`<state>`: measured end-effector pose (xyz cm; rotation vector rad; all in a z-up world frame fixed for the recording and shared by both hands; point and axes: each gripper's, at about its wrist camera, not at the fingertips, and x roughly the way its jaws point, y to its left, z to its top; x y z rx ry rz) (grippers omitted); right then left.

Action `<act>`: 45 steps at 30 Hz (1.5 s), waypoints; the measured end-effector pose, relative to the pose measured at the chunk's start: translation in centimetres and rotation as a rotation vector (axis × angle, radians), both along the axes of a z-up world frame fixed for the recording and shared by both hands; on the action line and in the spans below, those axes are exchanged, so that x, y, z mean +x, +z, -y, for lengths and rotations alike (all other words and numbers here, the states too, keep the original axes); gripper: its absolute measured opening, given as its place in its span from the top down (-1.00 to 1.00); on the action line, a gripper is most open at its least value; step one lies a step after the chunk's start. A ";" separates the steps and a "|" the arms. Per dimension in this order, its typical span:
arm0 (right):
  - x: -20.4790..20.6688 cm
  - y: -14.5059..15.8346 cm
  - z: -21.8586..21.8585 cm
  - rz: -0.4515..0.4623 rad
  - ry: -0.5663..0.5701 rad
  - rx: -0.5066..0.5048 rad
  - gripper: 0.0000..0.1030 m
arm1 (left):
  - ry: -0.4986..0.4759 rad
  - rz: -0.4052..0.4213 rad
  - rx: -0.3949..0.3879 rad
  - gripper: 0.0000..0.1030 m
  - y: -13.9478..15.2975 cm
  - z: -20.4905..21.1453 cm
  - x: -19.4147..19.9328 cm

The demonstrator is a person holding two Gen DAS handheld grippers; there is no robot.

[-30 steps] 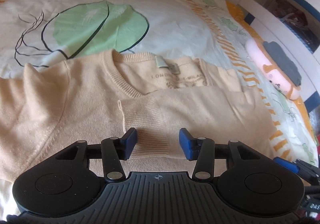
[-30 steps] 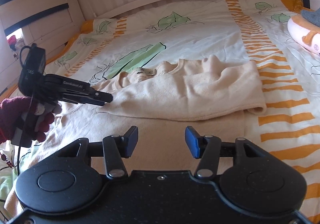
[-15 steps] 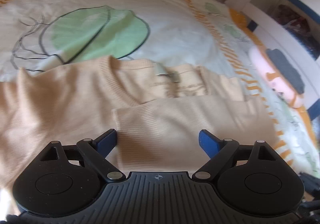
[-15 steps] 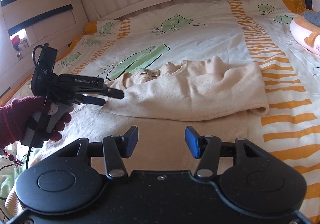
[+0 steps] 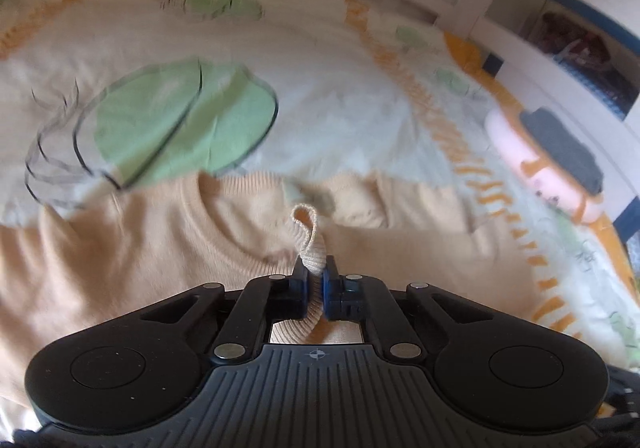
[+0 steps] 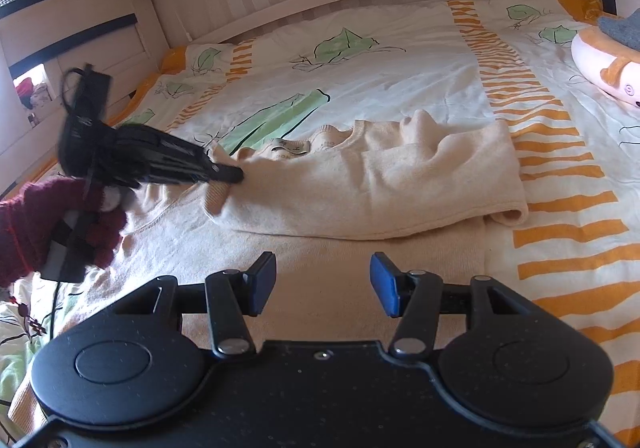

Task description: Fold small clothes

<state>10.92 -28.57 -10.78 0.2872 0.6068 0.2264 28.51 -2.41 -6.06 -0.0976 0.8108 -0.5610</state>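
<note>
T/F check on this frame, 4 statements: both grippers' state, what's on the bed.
1. The left gripper is shut on the sleeve cuff of the beige sweater. True.
2. The right gripper is clamped on the sweater hem. False: its jaws stand apart, holding nothing, above the fabric.
3. The sweater lies on a leaf-print bedspread. True.
4. The plush toy sits on top of the sweater. False: it lies apart from it, at the bed's far right edge.
</note>
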 end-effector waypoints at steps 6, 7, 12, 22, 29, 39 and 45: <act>0.2 0.1 0.4 -0.002 -0.018 0.022 -0.16 | 0.130 0.043 0.023 0.88 2.6 -5.2 0.8; 0.2 0.1 0.4 -0.003 -0.021 0.021 -0.16 | 0.148 0.030 0.033 0.88 2.0 -5.9 1.2; 0.5 0.5 0.9 -0.003 -0.050 0.014 -0.16 | 0.187 -0.066 0.054 0.88 -1.6 -7.3 2.4; 7.5 0.7 7.3 -0.013 -0.175 0.074 -0.32 | 0.210 -0.166 0.072 0.87 -5.3 -8.1 3.8; 13.7 -3.2 11.4 -0.116 -0.206 0.263 -0.13 | 0.214 -0.171 0.054 0.84 -6.0 -8.3 3.8; 13.0 0.1 8.7 0.010 -0.184 0.089 0.74 | 0.224 -0.156 0.056 0.84 -5.8 -8.1 3.6; 14.6 -0.9 6.7 -0.061 -0.219 -0.173 0.74 | 0.228 -0.152 0.048 0.83 -5.8 -8.1 3.5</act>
